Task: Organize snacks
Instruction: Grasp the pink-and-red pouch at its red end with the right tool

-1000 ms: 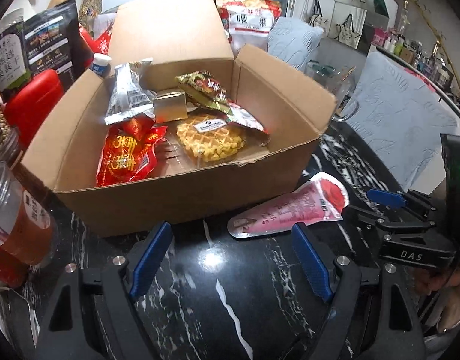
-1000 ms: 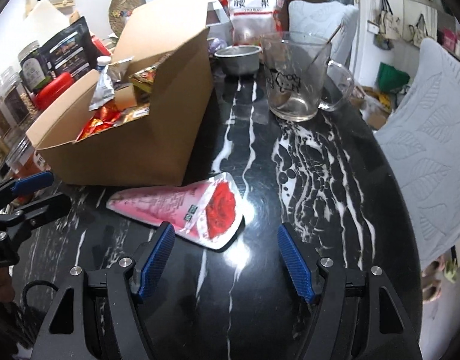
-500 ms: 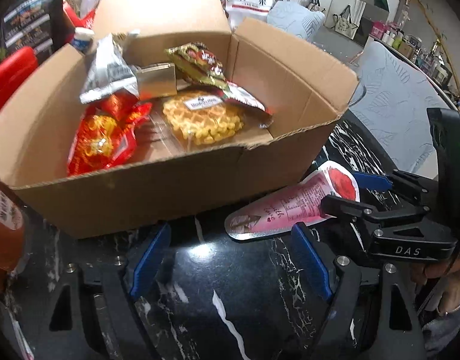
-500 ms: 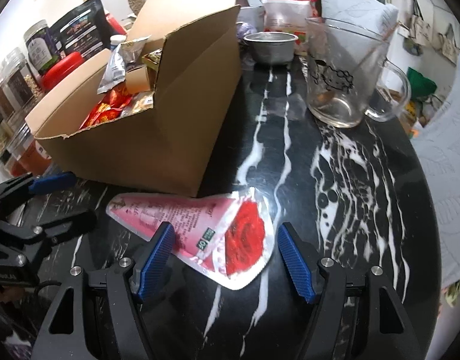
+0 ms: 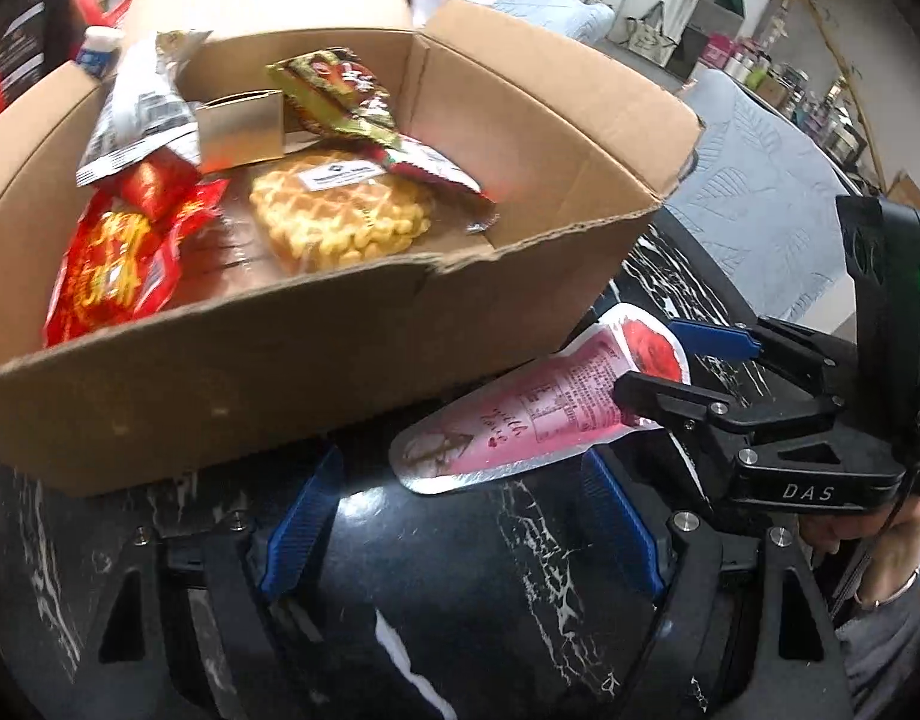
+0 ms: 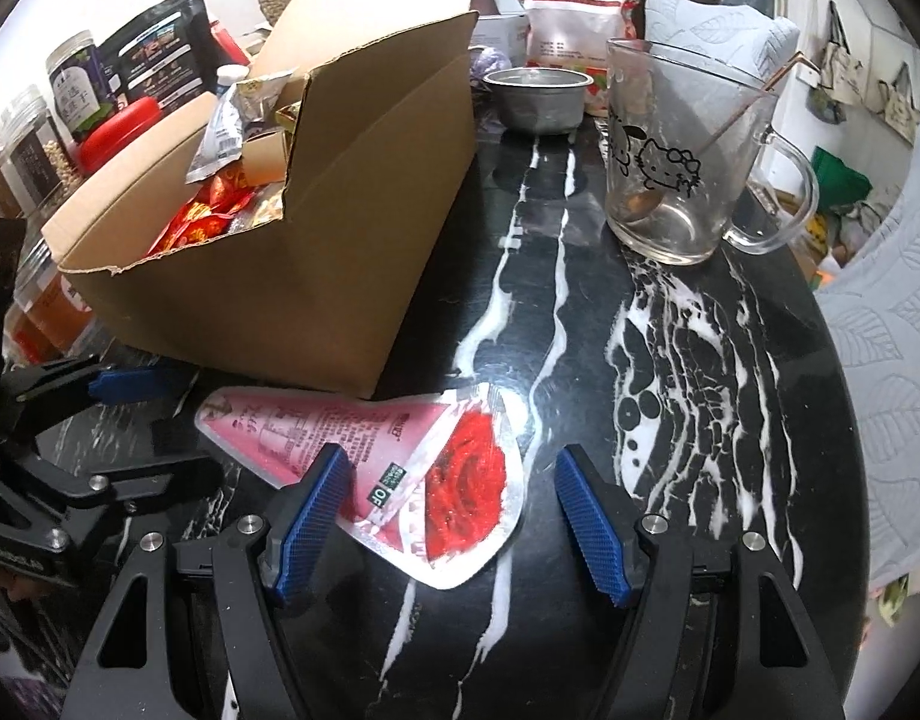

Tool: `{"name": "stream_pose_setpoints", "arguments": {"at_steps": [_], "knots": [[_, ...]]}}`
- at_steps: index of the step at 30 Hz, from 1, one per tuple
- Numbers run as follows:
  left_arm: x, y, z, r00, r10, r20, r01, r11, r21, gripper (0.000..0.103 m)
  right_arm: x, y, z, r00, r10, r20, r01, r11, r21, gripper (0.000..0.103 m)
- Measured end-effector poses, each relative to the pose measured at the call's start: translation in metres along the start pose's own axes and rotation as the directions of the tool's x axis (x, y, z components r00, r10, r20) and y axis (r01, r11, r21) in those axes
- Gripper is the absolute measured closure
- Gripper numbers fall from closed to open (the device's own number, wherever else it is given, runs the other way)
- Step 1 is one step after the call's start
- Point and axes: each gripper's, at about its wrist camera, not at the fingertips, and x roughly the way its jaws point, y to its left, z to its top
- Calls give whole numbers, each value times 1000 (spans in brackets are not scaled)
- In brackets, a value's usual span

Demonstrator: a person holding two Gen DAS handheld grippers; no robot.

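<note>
Risk: pink cone packet between right gripper jaws, just closing, ungripped; slick foil may slide away.

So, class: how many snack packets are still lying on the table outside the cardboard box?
1. The pink cone-shaped packet lies on the black marble table beside the cardboard box, its wide end between the right gripper's open fingers. Others could be hidden behind the box.

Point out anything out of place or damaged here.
One pink cone-shaped snack packet lies flat on the black marble table, outside the cardboard box that holds the other snacks. The box's front wall has a ragged, torn top edge. Nothing looks spilled.
</note>
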Motion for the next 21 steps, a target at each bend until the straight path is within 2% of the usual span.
{"name": "stream_pose_setpoints", "arguments": {"at_steps": [3, 10, 11, 12, 15, 21], "knots": [[3, -3, 3, 1000, -15, 2, 15, 999, 35, 21, 0, 1, 1, 999, 32, 1, -32, 999, -5, 48], [6, -9, 3, 999, -48, 4, 48, 997, 55, 21, 1, 12, 4, 997, 78, 3, -77, 996, -49, 64], [6, -10, 3, 999, -47, -1, 47, 998, 51, 21, 1, 14, 4, 997, 73, 4, -73, 996, -55, 71], [5, -10, 3, 999, -44, -9, 45, 998, 45, 21, 1, 14, 3, 998, 61, -2, -61, 996, -59, 85], [-1, -7, -3, 999, -50, -19, 50, 999, 12, 21, 2, 15, 0, 998, 59, -2, -59, 997, -57, 89], [-26, 0, -24, 999, 28, 34, -28, 1000, 7, 21, -3, 19, -8, 999, 46, 7, -46, 997, -68, 93]]}}
